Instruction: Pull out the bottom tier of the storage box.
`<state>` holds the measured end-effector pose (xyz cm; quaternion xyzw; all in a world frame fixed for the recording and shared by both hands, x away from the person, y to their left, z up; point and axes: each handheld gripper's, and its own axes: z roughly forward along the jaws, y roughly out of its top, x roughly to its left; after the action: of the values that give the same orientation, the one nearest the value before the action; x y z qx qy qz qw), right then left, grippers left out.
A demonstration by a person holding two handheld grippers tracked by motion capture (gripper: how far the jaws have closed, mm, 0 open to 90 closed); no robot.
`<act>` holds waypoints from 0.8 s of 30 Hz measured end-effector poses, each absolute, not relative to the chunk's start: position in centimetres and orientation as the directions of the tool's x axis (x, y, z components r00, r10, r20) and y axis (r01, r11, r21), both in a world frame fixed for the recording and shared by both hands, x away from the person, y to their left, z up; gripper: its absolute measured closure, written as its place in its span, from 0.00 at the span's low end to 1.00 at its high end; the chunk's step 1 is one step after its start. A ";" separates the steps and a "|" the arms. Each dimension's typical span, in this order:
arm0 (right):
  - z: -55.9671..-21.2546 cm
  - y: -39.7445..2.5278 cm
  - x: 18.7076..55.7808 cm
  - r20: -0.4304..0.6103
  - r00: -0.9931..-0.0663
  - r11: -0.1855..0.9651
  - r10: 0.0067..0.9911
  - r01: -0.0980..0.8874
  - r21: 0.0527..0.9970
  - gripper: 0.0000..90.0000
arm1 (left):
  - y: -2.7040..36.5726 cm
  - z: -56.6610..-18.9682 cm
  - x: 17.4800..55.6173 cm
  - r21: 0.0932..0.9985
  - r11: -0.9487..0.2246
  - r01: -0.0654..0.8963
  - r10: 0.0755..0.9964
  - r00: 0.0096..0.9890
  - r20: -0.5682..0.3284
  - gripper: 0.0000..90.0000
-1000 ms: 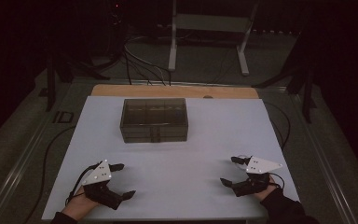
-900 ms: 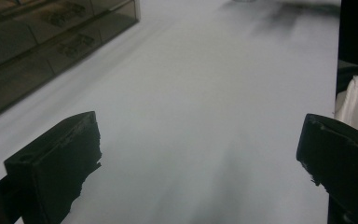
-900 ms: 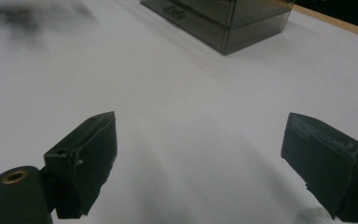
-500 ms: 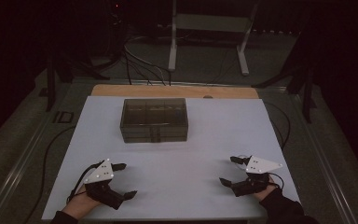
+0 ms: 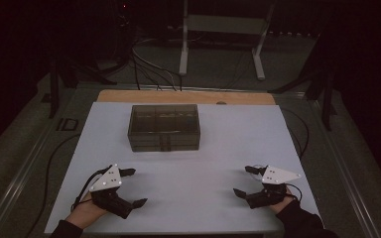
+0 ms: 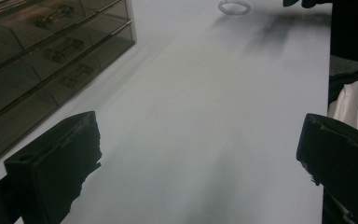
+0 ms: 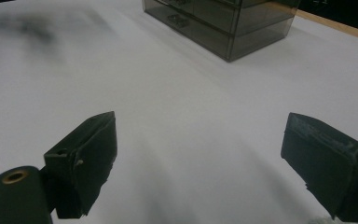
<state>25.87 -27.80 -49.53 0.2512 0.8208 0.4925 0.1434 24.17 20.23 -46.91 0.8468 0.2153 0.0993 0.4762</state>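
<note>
A smoky see-through drawer box (image 5: 163,128) stands on the white table top (image 5: 193,163), a little behind its middle. My left gripper (image 5: 135,187) rests near the front left edge, open, with nothing between its jaws. At the front right my right gripper (image 5: 243,181) is open and empty too. In the left gripper view the open gripper (image 6: 198,154) faces bare table, with the drawer box (image 6: 51,60) and its handles at upper left and a small clear ring (image 6: 234,6) far ahead. In the right gripper view the gripper (image 7: 205,158) is wide open, the box (image 7: 223,23) beyond it.
A wooden strip (image 5: 183,96) runs along the table's far edge. Cables (image 5: 149,64) and a metal stand (image 5: 221,29) lie on the dark floor behind. White fabric (image 6: 354,102) shows past the table's edge in the left gripper view.
</note>
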 end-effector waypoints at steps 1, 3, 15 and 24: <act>-49.5 -27.8 25.9 0.013 -0.832 0.388 0.554 0.272 0.881 0.12 | 20.2 -46.9 24.2 0.849 -0.454 0.270 0.459 0.888 -0.037 0.00; -49.5 -27.8 25.8 0.014 -0.832 0.386 0.555 0.273 0.881 0.12 | 20.2 -46.7 24.2 0.849 -0.455 0.270 0.456 0.889 -0.039 0.00; -49.5 -27.8 25.8 0.016 -0.831 0.386 0.556 0.275 0.881 0.12 | 20.2 -45.4 25.0 0.856 -0.454 0.246 0.450 0.893 -0.018 0.00; -49.5 -27.8 25.8 0.018 -0.831 0.384 0.556 0.276 0.881 0.12 | 19.5 -44.5 25.5 0.847 -0.488 0.213 0.433 0.901 0.023 0.00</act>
<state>25.81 -27.79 -49.47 0.2538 0.8198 0.4935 0.1416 25.50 19.46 -44.49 0.8545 0.1888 0.1171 0.4696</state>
